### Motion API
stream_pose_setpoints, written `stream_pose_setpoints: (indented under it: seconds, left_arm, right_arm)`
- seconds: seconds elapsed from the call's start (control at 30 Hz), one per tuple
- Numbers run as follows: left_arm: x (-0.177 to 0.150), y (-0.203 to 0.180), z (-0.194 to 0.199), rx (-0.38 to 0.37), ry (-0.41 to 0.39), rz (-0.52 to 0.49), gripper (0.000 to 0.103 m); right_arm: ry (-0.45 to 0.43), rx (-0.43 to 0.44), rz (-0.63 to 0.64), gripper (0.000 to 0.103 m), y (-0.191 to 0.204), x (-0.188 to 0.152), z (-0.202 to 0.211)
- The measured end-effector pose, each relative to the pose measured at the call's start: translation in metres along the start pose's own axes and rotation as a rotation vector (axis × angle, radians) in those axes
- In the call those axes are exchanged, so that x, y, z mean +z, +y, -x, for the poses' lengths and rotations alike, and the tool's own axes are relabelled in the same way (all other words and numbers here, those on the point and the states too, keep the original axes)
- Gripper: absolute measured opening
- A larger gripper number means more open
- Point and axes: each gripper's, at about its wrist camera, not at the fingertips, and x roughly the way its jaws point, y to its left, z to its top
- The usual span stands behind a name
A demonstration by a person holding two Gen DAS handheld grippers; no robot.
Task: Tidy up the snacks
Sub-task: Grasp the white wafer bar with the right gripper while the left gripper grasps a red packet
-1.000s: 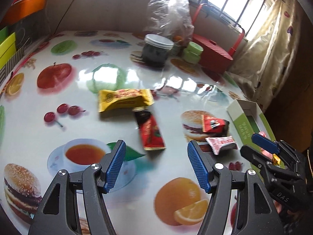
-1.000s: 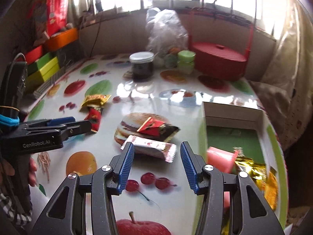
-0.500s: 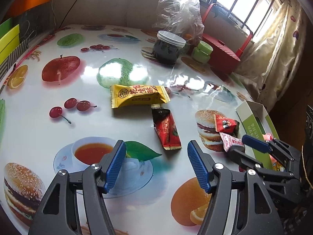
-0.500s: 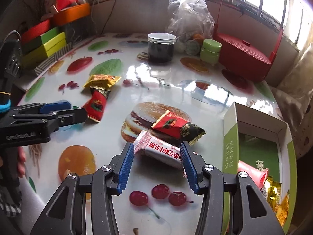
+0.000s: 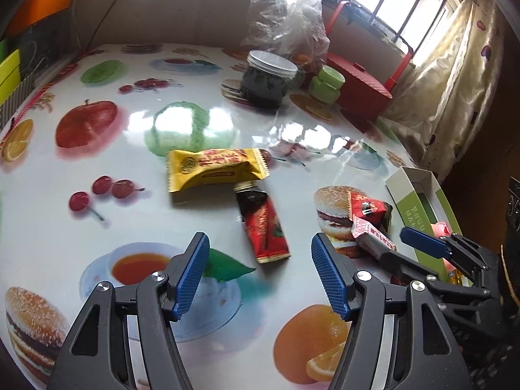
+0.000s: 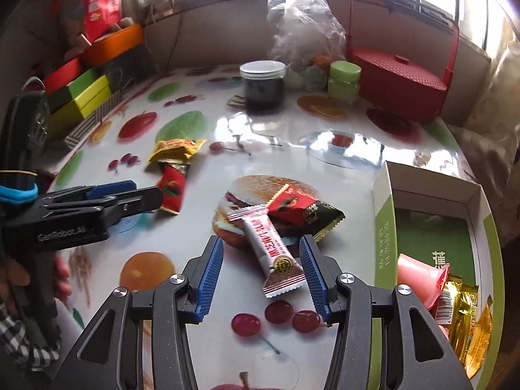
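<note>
Four wrapped snacks lie loose on the glossy fruit-print surface [image 6: 325, 162]. The right gripper [image 6: 261, 274] straddles the white-and-maroon bar [image 6: 271, 247], jaws apart, not yet pinching; I'd say it's the pick step, with a squeeze and a lift over to the green-and-white cardboard box [image 6: 385, 227] next. That crinkly foil looks slippery. The left gripper [image 5: 256, 274] hangs released near the red stick pack [image 5: 265, 227], just under the yellow packet [image 5: 214, 167].

Snacks [image 6: 276, 253] left of box [image 6: 383, 227]
</note>
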Motion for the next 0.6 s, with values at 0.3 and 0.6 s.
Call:
stream_pose_setpoints:
  seconds: [0.3, 0.6]
  left_arm:
    - [0.011, -0.014, -0.018, 0.043, 0.013, -0.029, 0.066]
    - [0.016, -0.014, -0.023, 0.063, 0.003, -0.044, 0.044]
  right_arm:
    - [0.036, -0.025, 0.049, 0.045, 0.005, 0.003, -0.022]
    - [0.022, -0.041, 0.047, 0.029, 0.006, 0.002, -0.022]
